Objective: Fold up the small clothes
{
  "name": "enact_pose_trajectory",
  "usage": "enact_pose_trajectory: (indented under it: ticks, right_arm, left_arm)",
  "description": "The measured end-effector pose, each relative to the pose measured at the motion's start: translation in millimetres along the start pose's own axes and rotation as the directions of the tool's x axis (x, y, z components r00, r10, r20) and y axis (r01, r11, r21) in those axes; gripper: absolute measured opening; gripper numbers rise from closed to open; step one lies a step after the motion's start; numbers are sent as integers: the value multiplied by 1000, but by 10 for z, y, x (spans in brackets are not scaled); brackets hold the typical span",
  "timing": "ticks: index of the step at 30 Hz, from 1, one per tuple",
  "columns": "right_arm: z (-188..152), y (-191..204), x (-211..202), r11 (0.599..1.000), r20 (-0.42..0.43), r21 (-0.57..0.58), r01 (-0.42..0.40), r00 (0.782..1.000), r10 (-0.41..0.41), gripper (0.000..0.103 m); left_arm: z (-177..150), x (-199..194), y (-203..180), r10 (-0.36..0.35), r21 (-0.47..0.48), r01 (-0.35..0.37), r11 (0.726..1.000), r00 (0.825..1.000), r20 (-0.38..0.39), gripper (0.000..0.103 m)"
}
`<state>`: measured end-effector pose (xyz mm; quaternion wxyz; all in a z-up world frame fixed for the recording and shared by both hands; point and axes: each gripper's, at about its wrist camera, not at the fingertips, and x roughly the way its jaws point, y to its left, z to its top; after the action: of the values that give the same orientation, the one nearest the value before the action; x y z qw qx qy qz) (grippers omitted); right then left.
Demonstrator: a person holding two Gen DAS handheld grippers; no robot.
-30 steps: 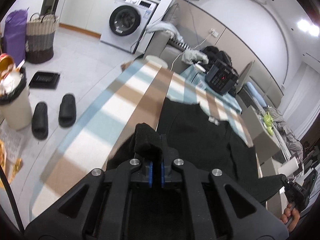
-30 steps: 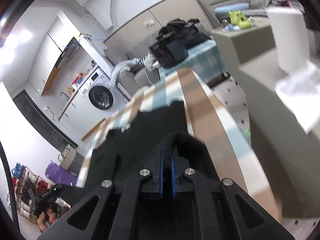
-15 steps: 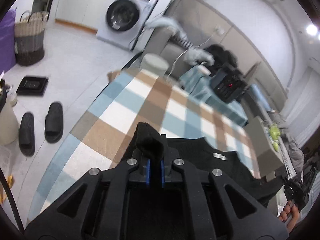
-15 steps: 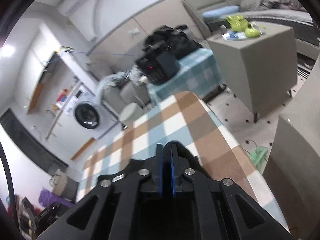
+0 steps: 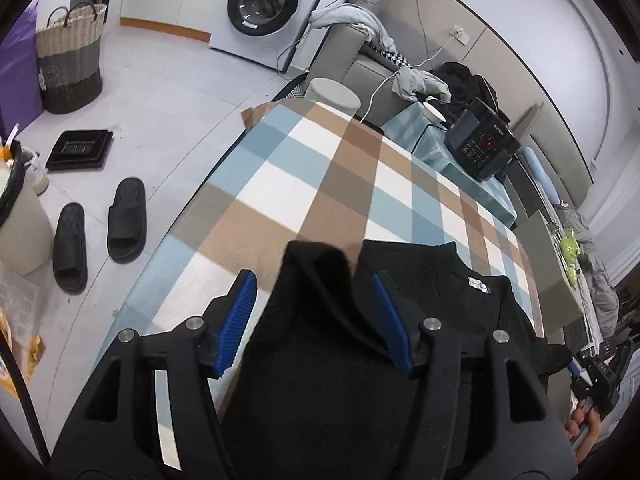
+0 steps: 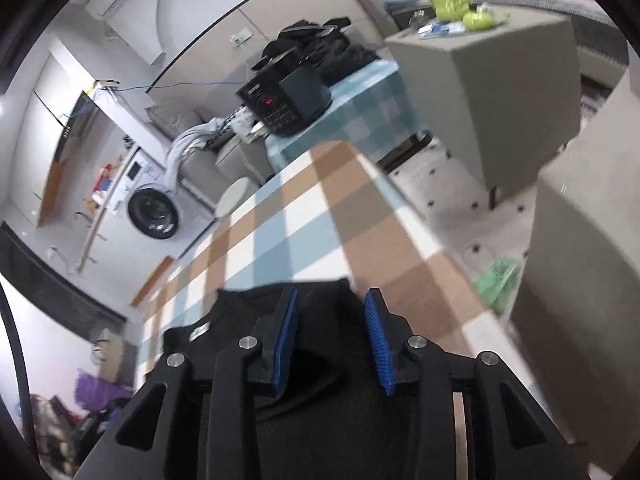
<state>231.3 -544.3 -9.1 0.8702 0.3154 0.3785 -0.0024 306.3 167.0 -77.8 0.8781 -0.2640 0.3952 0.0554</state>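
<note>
The sweater (image 5: 420, 280) lies on the near part of the desk (image 5: 320, 176). Beyond the desk's far end stands a washing machine (image 5: 272, 4); slippers (image 5: 100, 232) and a woven basket (image 5: 70, 56) sit on the floor to its left.

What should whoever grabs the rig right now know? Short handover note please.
Left tongs: jaws have just been opening; a bunched fold of the black knit garment stands between the blue pads, not pinched.
Right tongs: jaws have just been opening too, over the garment's other edge, pads clear of it.
Garment lies on the blue, brown and white checked tablecloth, white neck label facing up.
Done: one fold carried over and released.
Left: probably pull both tongs clear, flatten the raised bunch, then do any remaining folds.
</note>
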Motion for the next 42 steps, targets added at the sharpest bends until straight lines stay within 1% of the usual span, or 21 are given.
enact_pose_trajectory:
  ticks: [1,2,3,5,7,9,10,13,14,16,17,19,22,24,27,28,31,33,35,38,42]
  right_arm:
    - [-28,-9,2,1000,-20,7,-23,1000,23,35]
    - [-72,-15,6,997,-46,23,-76,996,77,36]
    - [-102,-14,7,993,-57,32,-114,992,116,42]
    - [-184,35,-27,987,-63,25,-160,985,161,43]
    - [-242,129,-39,989,-63,-21,-149,987,147,43]
    - [-266,194,53,995,-88,-51,-85,993,80,43]
    - [-272,190,112,998,-104,-38,-42,994,38,43]
    - [-318,105,238,999,-146,37,-29,989,34,43]
    - [-338,92,259,998,-145,49,-41,988,48,43]
    - [-338,95,308,998,-147,51,-48,988,55,43]
    - [-328,107,340,997,-143,50,-50,988,57,43]
    - [-265,164,416,995,-137,48,-82,987,88,43]
    - [-97,274,534,987,-97,74,-142,984,149,43]
    - [31,346,574,982,-47,80,-174,983,178,43]
    - [167,409,588,984,17,60,-169,986,169,43]
    - [199,404,581,985,22,61,-164,986,163,43]
    - [237,363,558,990,14,63,-127,992,127,43]
    - [225,343,517,997,7,27,-78,997,78,43]
    - [201,286,471,999,4,0,-50,999,50,43]
    - [168,142,430,999,4,-25,34,999,-34,43]
    - [182,39,545,997,-49,-47,58,997,-60,43]
  left_arm:
    - [-12,-13,25,-1,-4,1,1000,1000,-2,57]
    - [-33,-26,46,3,-6,-3,1000,1000,-7,57]
    - [-58,-38,57,-2,-3,2,1000,1000,-14,56]
    - [-115,-67,47,-22,0,22,1000,1000,-22,57]
    - [-156,-58,-10,-59,6,59,998,997,-41,57]
    - [-190,21,-115,-83,31,85,996,994,-74,57]
    - [-204,71,-165,-73,42,77,996,994,-83,57]
    - [-220,242,-239,-68,29,72,997,991,-117,56]
    - [-221,310,-229,-77,8,79,997,988,-131,55]
    - [-214,401,-223,-103,-19,101,995,987,-121,43]
    - [-198,439,-239,-113,-17,112,994,987,-118,33]
    - [-156,513,-299,-133,-8,133,991,984,-120,33]
    - [-46,547,-397,-151,4,152,988,985,-79,33]
    - [60,537,-452,-160,6,161,987,986,-45,34]
    - [192,487,-433,-148,-14,149,989,989,29,38]
    - [221,489,-424,-139,-16,139,990,990,30,39]
    - [248,528,-377,-105,-14,105,994,994,9,39]
    - [229,560,-326,-78,-12,78,997,997,-10,43]
    - [205,584,-270,-49,-9,48,999,999,-25,44]
    - [169,627,-181,-3,6,3,1000,999,-48,50]
    - [117,729,-92,63,32,-61,998,995,-71,50]
